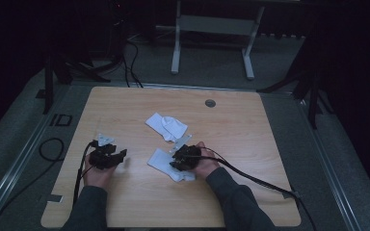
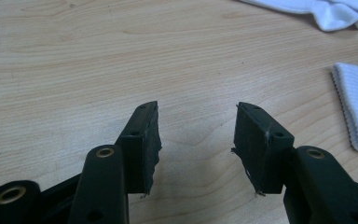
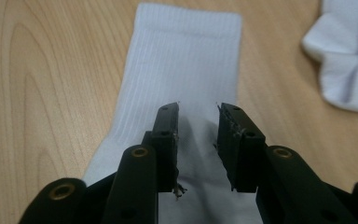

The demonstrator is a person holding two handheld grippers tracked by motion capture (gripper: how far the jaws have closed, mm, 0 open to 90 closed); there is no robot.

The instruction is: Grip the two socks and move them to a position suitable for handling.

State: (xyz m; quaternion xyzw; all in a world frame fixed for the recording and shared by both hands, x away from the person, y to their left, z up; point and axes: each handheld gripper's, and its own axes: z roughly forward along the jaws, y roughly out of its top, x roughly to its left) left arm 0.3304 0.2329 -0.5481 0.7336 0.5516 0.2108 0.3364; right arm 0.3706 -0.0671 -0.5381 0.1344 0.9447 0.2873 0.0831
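Right tongs (image 3: 196, 140) part-spread over near sock (image 3: 186, 65), nothing pinched; left tongs (image 2: 196, 140) spread wide above bare table (image 2: 74, 56).

Light wooden table (image 1: 250, 192); two white socks (image 1: 167, 126) (image 1: 160, 160) lying mid-table, just apart.

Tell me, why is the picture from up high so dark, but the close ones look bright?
The high view is dim, with black room edges around the table; the left gripper view is bright, its jaws blurred; the right gripper view shows the sock well lit, softly blurred farther off.
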